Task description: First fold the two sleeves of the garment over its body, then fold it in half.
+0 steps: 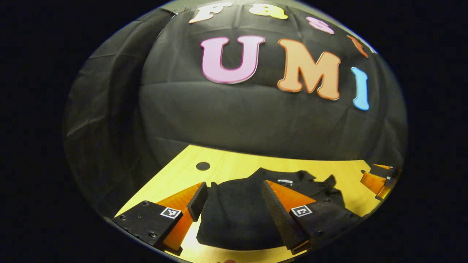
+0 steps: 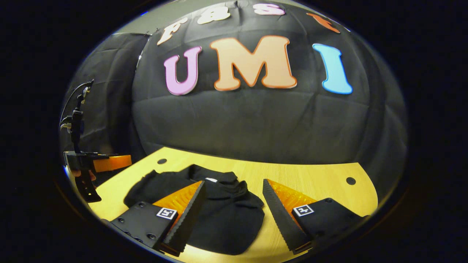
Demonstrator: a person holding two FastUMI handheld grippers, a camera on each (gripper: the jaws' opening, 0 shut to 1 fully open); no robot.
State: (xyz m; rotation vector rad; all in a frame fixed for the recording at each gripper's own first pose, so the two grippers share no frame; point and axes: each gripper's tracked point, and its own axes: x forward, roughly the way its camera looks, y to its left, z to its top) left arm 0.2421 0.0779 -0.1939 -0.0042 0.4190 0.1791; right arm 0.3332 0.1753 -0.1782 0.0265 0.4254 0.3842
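Note:
A black garment (image 1: 237, 212) lies on the yellow wooden table (image 1: 234, 164), collar with a small label at the far side. In the left gripper view my left gripper (image 1: 234, 190) hangs open above the garment's body, nothing between its fingers. The right gripper (image 1: 378, 180) shows at the far right edge of that view. In the right gripper view the same garment (image 2: 226, 219) lies bunched, sleeves drawn in over its body. My right gripper (image 2: 232, 190) is open above its right part, holding nothing. The left gripper (image 2: 97, 164) with a hand shows at the left edge.
The table (image 2: 310, 179) has small dark holes (image 2: 351, 180) near its far corners, another hole (image 1: 203, 166) at the far left. The black cloth wall stands close behind the table. Bare wood lies to the right of the garment in the right gripper view.

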